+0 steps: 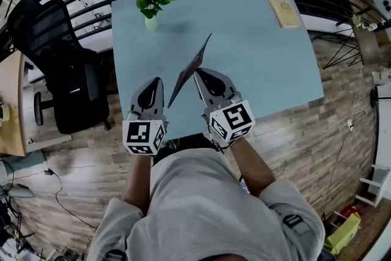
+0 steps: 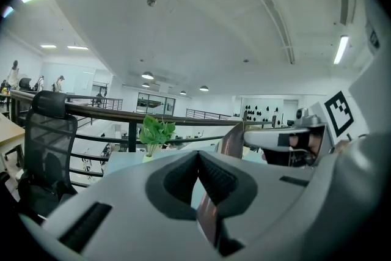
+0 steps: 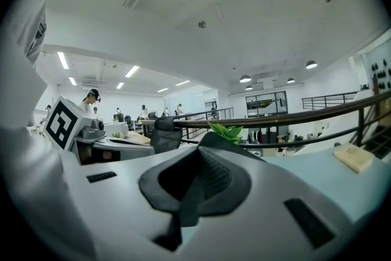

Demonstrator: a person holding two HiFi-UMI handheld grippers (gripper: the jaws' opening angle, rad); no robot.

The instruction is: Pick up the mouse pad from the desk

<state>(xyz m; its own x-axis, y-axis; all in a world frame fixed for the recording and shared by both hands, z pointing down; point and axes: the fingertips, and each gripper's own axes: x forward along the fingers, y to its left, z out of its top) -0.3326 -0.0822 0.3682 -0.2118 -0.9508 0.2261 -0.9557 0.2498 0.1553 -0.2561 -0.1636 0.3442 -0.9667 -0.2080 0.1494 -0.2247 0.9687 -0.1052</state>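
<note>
The mouse pad point(image 1: 190, 67) is clear of the desk point(image 1: 269, 70). It is held on edge, tilted, above the near edge of the tabletop. My right gripper point(image 1: 198, 75) is clamped on the sheet partway along it. My left gripper point(image 1: 157, 84) is closed on its lower end, and the pad runs out from between the jaws.

I judge the lift essentially complete. To finish it well:
- Hold both grips firm.
- Move both grippers as one, so the limp sheet neither twists nor slips.
- Stay over the near edge, well apart from the potted plant point(image 1: 154, 0) at the far left corner and the tan block point(image 1: 284, 11) at the far right corner.
</note>
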